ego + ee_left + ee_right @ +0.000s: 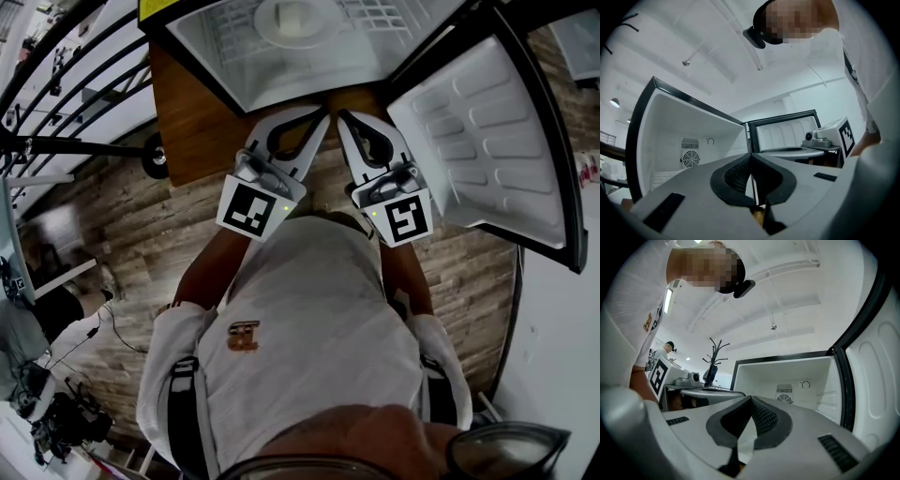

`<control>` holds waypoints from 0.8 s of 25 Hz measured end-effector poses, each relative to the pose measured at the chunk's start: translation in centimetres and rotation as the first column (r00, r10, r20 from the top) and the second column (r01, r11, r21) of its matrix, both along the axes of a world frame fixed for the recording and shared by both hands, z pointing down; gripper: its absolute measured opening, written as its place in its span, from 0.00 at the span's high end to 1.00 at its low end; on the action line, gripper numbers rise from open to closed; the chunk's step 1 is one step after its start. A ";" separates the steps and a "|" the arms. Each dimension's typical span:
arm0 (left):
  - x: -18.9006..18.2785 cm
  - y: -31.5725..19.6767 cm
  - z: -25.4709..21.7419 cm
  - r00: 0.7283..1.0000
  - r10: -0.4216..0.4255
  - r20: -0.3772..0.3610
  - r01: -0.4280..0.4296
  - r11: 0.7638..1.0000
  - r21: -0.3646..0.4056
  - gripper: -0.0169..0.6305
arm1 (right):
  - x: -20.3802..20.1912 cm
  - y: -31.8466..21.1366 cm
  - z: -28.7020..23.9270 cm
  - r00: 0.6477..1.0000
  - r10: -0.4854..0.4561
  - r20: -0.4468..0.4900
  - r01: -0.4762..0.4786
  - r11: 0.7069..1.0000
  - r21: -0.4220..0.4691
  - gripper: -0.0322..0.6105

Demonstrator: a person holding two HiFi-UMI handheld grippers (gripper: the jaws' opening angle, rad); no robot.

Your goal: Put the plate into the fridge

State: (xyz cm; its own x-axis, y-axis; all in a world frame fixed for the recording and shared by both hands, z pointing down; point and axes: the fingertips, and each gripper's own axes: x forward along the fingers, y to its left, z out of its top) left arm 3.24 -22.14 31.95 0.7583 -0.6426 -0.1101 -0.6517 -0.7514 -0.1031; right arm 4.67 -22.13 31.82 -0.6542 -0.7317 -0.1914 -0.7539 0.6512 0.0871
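A white plate (pixel 295 19) lies on the wire shelf inside the open fridge (pixel 216 52), at the top of the head view. Both grippers hover side by side just outside the fridge's front edge, close to the person's chest. My left gripper (pixel 323 114) is shut, its tips touching with nothing between them. The right gripper (pixel 342 114) is also shut and empty. In the left gripper view the jaws (pixel 751 154) meet before the fridge's white inside (pixel 689 140). The right gripper view shows its shut jaws (pixel 751 398) before the same cavity (pixel 787 376). Neither gripper view shows the plate.
The fridge door (pixel 487 141) stands wide open at the right. The fridge sits on a wooden stand (pixel 192 122) over a plank floor. A black railing (pixel 56 66) runs at the left. A coat rack (pixel 715 357) stands far off.
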 end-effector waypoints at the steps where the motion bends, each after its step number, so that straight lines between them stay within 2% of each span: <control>1: -0.1 0.0 0.1 1.000 0.000 -0.008 0.000 1.000 -0.006 0.95 | -0.1 0.0 0.0 1.000 0.001 -0.001 -0.001 1.000 0.000 0.90; 20: -1.1 -0.9 0.6 1.000 0.024 0.003 -0.024 0.999 -0.021 0.95 | -0.7 -0.3 0.6 1.000 0.024 -0.009 -0.024 1.000 -0.011 0.90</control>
